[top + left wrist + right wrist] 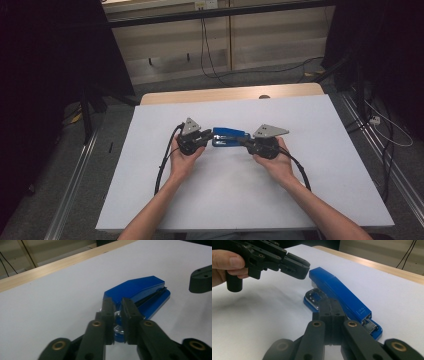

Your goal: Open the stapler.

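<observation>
Step in hand: both grippers meet at the blue plastic stapler [229, 137], lying flat mid-way on the white table [310, 200].
Left gripper [117, 308]: jaws narrowed over the stapler's front end; contact unclear.
Right gripper [332, 311]: jaws pressed together, nothing between, beside the rear end.
Hands: low, angled inward, facing each other.
Next move: likely needs a firm grip before lifting.

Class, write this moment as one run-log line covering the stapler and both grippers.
object: blue stapler lying on white table | left gripper: at its front end, nearly shut | right gripper: shut, beside its base
</observation>
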`<control>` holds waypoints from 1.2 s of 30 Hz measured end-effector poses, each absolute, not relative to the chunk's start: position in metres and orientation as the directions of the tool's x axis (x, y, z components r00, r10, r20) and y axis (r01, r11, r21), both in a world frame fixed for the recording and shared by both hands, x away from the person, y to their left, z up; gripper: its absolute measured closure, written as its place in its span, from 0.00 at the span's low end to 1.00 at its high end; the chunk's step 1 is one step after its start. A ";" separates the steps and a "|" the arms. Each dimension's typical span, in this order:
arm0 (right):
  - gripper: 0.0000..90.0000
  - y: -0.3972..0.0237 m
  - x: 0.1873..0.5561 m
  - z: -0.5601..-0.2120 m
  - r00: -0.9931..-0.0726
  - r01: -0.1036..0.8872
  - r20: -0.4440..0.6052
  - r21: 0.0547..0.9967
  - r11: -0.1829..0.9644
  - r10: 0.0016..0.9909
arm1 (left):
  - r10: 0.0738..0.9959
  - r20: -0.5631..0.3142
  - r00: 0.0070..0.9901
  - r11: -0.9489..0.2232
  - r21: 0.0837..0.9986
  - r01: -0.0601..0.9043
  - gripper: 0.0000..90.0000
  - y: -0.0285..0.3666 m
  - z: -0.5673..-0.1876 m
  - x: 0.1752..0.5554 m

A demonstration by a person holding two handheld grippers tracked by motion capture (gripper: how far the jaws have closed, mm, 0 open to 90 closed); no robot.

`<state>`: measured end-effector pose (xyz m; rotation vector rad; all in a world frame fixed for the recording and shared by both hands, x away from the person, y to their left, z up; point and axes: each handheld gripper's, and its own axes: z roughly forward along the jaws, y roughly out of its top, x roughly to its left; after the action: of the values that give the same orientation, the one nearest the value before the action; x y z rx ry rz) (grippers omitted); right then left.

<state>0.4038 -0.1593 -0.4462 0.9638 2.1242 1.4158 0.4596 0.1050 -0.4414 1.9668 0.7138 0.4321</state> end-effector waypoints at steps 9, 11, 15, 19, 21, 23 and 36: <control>1.00 -0.145 0.416 -0.449 -0.678 0.350 0.037 0.895 0.278 0.734 | 0.650 -0.002 0.760 -0.386 0.861 0.332 1.00 0.105 -0.445 0.462; 1.00 -0.140 0.418 -0.451 -0.689 0.349 0.035 0.892 0.289 0.724 | 0.654 -0.017 0.756 -0.375 0.861 0.343 1.00 0.106 -0.446 0.463; 1.00 -0.132 0.422 -0.452 -0.698 0.349 0.031 0.887 0.302 0.715 | 0.658 -0.012 0.753 -0.382 0.856 0.348 1.00 0.105 -0.448 0.465; 1.00 -0.126 0.426 -0.455 -0.717 0.358 0.032 0.874 0.328 0.697 | 0.673 -0.015 0.739 -0.377 0.853 0.360 1.00 0.105 -0.450 0.466; 1.00 -0.122 0.426 -0.457 -0.721 0.362 0.030 0.868 0.340 0.692 | 0.674 -0.014 0.738 -0.379 0.851 0.363 1.00 0.104 -0.450 0.467; 1.00 -0.119 0.428 -0.458 -0.721 0.363 0.019 0.862 0.355 0.692 | 0.674 -0.019 0.739 -0.378 0.850 0.366 1.00 0.103 -0.450 0.467; 1.00 -0.117 0.438 -0.462 -0.700 0.398 0.004 0.833 0.384 0.715 | 0.680 0.006 0.734 -0.416 0.827 0.378 1.00 0.102 -0.455 0.472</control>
<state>0.4378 -0.1169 -0.4620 0.9669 2.2923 1.2327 0.4716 0.1025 -0.4551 2.0499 0.7996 0.4319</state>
